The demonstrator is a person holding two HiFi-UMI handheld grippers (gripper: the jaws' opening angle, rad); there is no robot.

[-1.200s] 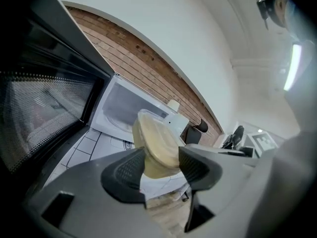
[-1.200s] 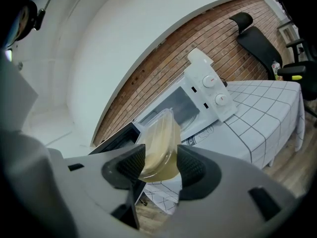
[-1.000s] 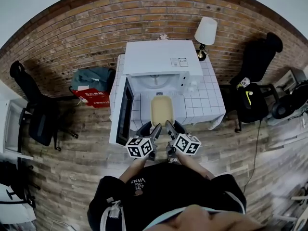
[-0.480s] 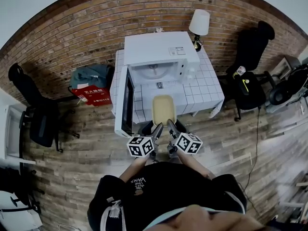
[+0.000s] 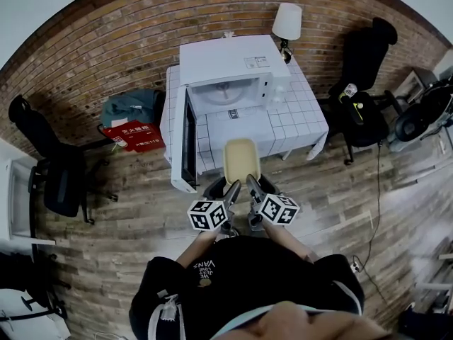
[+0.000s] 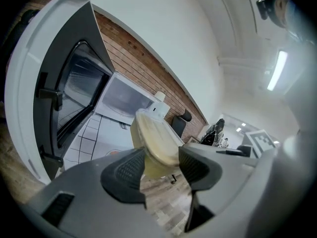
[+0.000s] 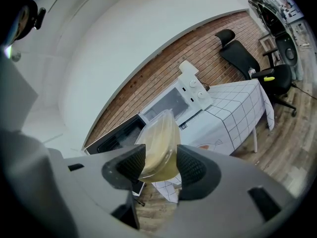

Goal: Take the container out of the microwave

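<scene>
So the container [image 5: 241, 158] is out of the microwave [image 5: 226, 66] and up in the air, held from the near end by both grippers side by side. It sits about over the front edge of the white tiled tabletop [image 5: 297, 119], well clear of the oven cavity. It's a pale yellowish tub with a lid on.

The left gripper [image 6: 161, 168] has its fingers spread fairly wide, and the tub's rim and wall are clamped between the pads. Same deal with the right gripper [image 7: 161, 167]: the fingers are wide and pressing on the container's edge from both sides.

The microwave door [image 5: 185, 144] hangs wide open to the left. There's a lamp [image 5: 287, 21] with a white shade behind the microwave, against the brick wall [image 5: 106, 55].
</scene>
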